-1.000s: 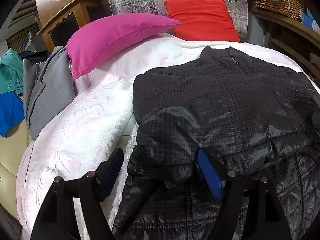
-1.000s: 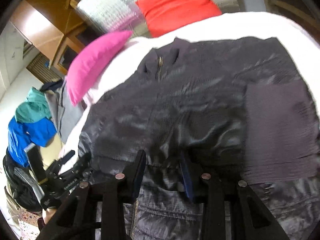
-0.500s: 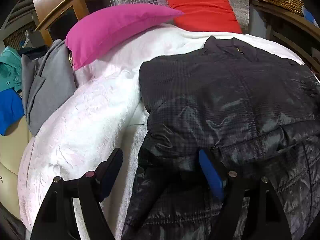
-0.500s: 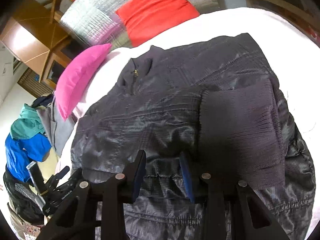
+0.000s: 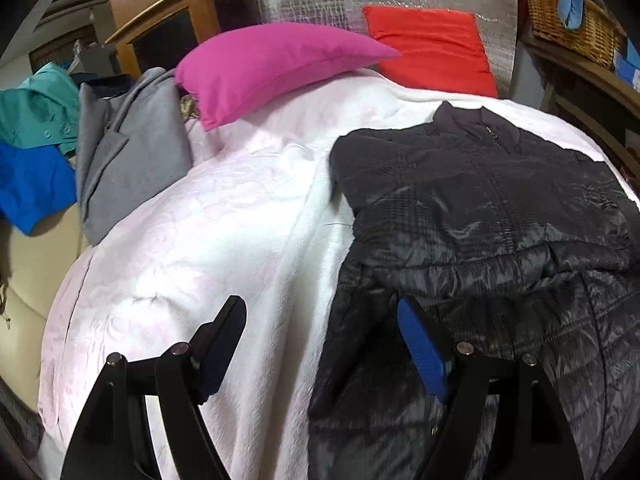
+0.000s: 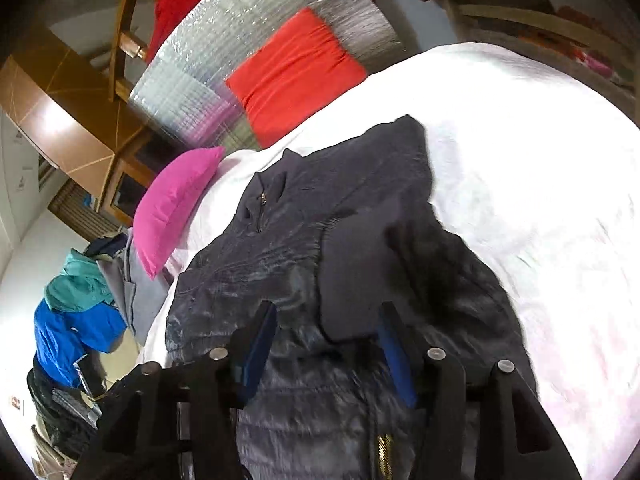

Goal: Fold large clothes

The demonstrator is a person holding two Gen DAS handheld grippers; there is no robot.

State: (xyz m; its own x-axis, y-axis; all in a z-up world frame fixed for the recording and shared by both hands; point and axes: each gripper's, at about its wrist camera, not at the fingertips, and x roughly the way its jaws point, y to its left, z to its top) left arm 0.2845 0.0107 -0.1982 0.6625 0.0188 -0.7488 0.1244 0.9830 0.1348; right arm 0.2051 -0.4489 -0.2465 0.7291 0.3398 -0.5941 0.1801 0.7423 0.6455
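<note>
So the black quilted jacket point(image 5: 492, 216) is lying on the white blanket point(image 5: 224, 240) that covers the bed, collar pointing up toward the red cushion point(image 5: 432, 52), with its lower half already flipped up over the chest. One ribbed cuff point(image 6: 356, 272) sits flat on top of the front. The left gripper point(image 5: 320, 344) has its jaws wide apart and nothing between the pads; it hangs over the jacket's left edge, so the blue-padded finger point(image 5: 420, 352) is above the dark fabric and the other finger is above bare blanket. The right gripper point(image 6: 324, 344) is right over the folded hem, jaws opening, with the jacket below and between the fingers but not pinched as far as I can see. A pink pillow point(image 5: 276, 68) leans at the head of the bed, a grey coat point(image 5: 128, 168) is draped off the side next to teal and blue clothes point(image 5: 36, 152), and there's a wicker basket point(image 5: 568, 28) on a shelf to the right
</note>
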